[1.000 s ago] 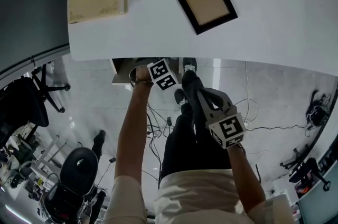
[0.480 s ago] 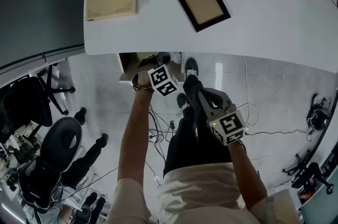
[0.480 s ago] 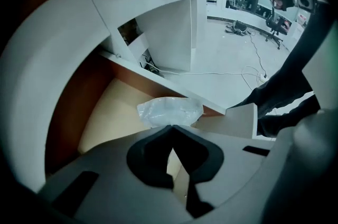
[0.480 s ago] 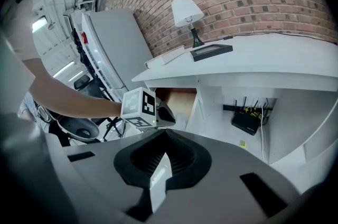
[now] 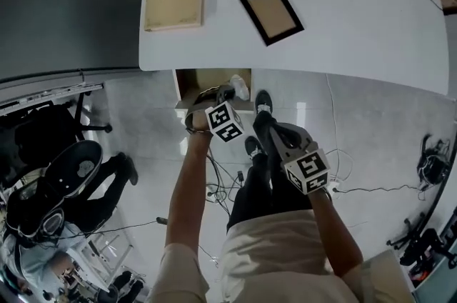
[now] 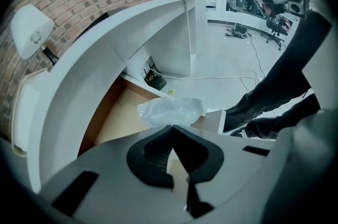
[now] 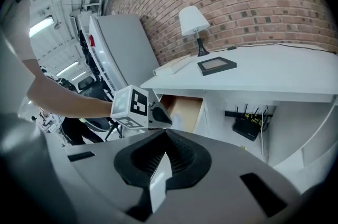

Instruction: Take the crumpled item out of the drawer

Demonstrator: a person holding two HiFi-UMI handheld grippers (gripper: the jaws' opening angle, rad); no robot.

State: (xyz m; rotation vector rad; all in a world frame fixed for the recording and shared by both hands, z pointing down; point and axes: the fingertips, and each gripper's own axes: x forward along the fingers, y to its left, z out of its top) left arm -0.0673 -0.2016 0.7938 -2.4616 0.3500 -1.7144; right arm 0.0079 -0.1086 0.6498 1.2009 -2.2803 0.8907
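While at drawer [image 6: 121, 114] front, bag [image 6: 170, 111] pinched in left hand-held gripper [image 6: 171, 130].
Closed and empty: right hand-held gripper [image 7: 161, 162].

The person wears a cream short-sleeved shirt [image 5: 271, 262] at the head view's lower centre, with black trousers [image 5: 268, 187] and dark shoes [image 5: 263, 103] above it. The left gripper [image 5: 228, 91] and right gripper [image 5: 258, 120] are grey, with black ribbed fingers [image 7: 182, 157] and white cubes [image 5: 225, 121] bearing black square markers.
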